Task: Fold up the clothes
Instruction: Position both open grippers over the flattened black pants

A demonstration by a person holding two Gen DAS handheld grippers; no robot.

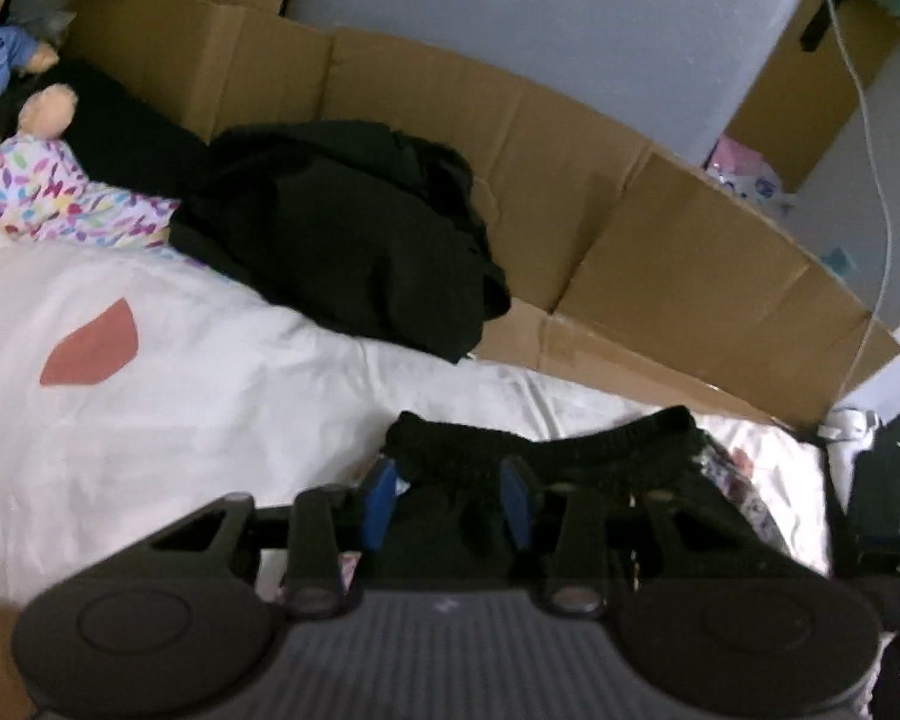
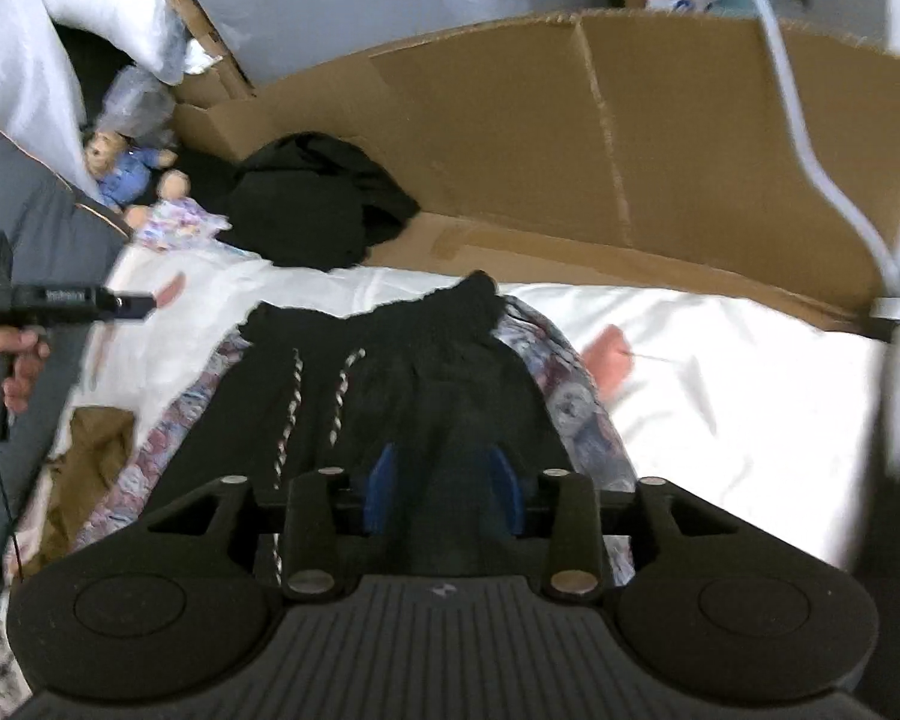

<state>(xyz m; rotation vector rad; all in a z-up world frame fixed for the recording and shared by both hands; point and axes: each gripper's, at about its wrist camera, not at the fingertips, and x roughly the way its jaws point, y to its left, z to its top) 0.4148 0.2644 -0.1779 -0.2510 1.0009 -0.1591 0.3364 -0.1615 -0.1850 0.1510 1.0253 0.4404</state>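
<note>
Right claw (image 2: 444,489) open above black shorts (image 2: 426,372), waistband far, legs near.

We have open white bedsheet (image 2: 720,372) to the right of the black drawstring shorts (image 2: 426,372), with only a pink patch (image 2: 609,360) lying flat there. Behind it, the cardboard wall (image 2: 690,138) closes off the far side, and a white cable (image 2: 810,138) hangs across its right part. To the far left, the heap of black clothes (image 1: 342,240) and two soft toys (image 1: 24,120) crowd the corner (one in blue, one in a patterned suit). On the left, the person's hand (image 2: 15,369) holding the left gripper (image 2: 144,305) blocks that side above the sheet.
</note>
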